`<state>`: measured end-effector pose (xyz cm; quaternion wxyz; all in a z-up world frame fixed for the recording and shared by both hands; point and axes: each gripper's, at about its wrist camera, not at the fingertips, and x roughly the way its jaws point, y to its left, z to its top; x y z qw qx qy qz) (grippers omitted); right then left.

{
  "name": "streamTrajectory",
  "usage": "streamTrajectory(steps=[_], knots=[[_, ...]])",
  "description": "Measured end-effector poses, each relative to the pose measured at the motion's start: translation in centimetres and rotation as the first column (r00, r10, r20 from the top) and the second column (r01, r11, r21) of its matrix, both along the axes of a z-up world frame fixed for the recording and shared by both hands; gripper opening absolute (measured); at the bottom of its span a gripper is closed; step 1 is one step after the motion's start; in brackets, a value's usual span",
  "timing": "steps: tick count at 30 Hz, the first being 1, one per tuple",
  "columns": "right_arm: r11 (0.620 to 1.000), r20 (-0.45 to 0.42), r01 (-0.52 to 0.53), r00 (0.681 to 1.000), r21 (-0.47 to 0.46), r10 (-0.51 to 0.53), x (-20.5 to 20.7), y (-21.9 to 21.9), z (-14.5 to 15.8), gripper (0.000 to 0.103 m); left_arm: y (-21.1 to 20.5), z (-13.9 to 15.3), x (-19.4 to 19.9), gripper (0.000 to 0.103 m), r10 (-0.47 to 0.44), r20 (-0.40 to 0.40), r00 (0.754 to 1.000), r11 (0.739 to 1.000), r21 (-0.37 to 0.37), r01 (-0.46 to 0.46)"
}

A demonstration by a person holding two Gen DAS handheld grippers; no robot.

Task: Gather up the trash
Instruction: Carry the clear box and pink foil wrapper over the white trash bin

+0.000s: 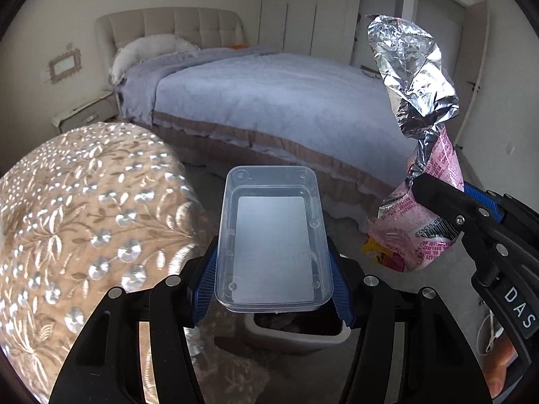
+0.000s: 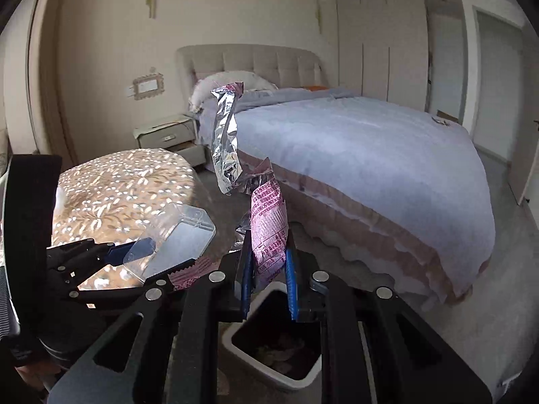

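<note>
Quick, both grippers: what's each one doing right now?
Left gripper: shut on the clear plastic tray.
Right gripper: shut on the pink foil wrapper, above the bin.

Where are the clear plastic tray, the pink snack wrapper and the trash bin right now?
clear plastic tray (image 1: 273, 235), left wrist view, on its flat bottom.
pink snack wrapper (image 2: 269, 232), right wrist view, on its printed pink body above the pads.
trash bin (image 2: 232, 340), right wrist view, on its pale left rim.
</note>
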<state>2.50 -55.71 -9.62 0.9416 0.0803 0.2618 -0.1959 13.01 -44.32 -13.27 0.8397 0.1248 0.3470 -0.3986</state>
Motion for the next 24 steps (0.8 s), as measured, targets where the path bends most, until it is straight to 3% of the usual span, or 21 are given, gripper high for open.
streamTrajectory(steps=[11, 18, 24], knots=[[0.995, -0.113, 0.076, 0.991, 0.069, -0.068, 0.0, -4.9, -5.3, 0.018, -6.7, -7.1, -0.6, 0.057, -0.093, -0.105, 0.99, 0.987, 0.118, 0.106], [0.988, -0.194, 0.067, 0.98, 0.142, -0.039, 1.3, -7.1, -9.6, 0.018, -8.7, -11.4, 1.3, 0.057, -0.058, -0.126, 0.99, 0.969, 0.231, 0.086], [0.978, -0.256, 0.069, 0.967, 0.197, -0.017, 2.8, -8.6, -13.3, 0.018, -10.0, -15.2, 3.1, 0.058, -0.044, -0.215, 0.976, 0.949, 0.295, 0.108]])
